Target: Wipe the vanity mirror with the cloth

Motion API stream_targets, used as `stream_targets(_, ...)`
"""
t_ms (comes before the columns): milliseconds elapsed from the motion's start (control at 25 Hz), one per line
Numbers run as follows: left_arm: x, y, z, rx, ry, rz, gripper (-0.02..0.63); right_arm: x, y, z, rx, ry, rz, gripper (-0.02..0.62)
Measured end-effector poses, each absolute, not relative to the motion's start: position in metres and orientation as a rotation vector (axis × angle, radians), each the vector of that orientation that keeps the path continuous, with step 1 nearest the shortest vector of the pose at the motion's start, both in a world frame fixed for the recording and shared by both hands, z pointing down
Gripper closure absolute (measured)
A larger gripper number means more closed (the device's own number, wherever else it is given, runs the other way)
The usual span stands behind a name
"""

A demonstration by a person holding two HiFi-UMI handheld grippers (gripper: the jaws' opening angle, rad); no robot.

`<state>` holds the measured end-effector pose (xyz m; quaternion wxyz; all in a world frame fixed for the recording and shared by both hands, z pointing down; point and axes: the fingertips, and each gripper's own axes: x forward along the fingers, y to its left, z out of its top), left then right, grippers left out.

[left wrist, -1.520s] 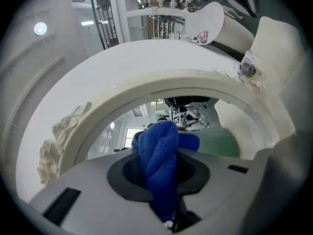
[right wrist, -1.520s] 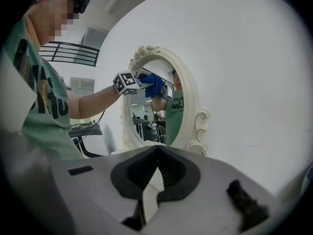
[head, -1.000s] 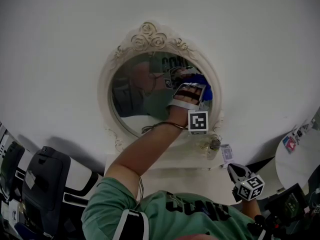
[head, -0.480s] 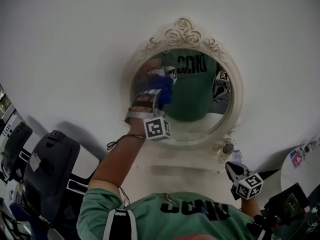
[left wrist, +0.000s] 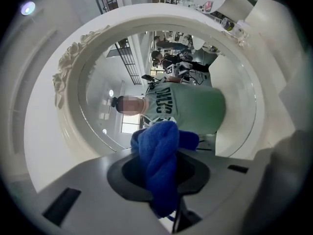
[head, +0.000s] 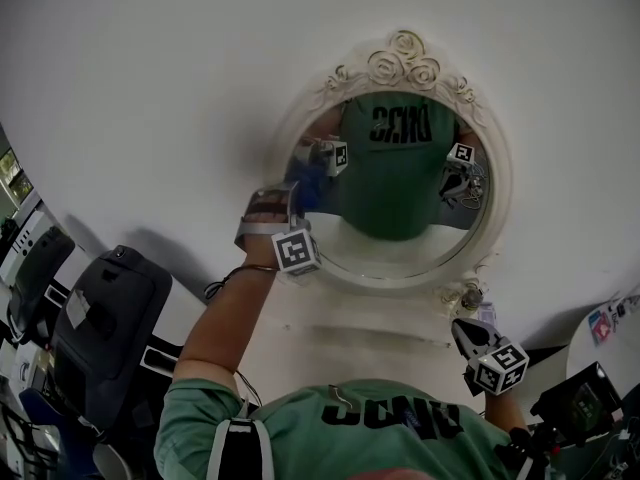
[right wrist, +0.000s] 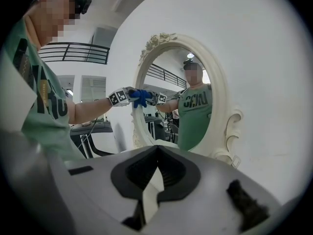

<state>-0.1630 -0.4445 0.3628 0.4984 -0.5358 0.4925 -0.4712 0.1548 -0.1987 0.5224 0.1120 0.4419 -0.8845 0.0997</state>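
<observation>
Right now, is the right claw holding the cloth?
No, the cloth is clamped in the left claw; the right claw is shut on nothing.

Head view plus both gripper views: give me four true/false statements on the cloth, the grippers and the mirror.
1. The left gripper is shut on the blue cloth. True.
2. The cloth sits at the right edge of the mirror in the head view. False: it is at the glass's left edge.
3. The right gripper holds a second cloth. False: its jaws are together and empty, held low, off the mirror.
4. Carved roses top the mirror's frame. True.
</observation>
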Motion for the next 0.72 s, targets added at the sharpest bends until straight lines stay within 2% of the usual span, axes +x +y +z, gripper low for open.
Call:
stream_targets(400, -0.151, -0.443, 0.356, -1.344, 1.228, -1.126, 0.509, 0.16, -0.198, 0.524, 1.307, -2.581, 0.301, 0.583)
stream_targets(720, -0.068, -0.432, 0.343, -1.364, 1.127, -1.03, 0.509, 0.165, -0.196, 0.525, 1.316, -2.587, 0.298, 0.583)
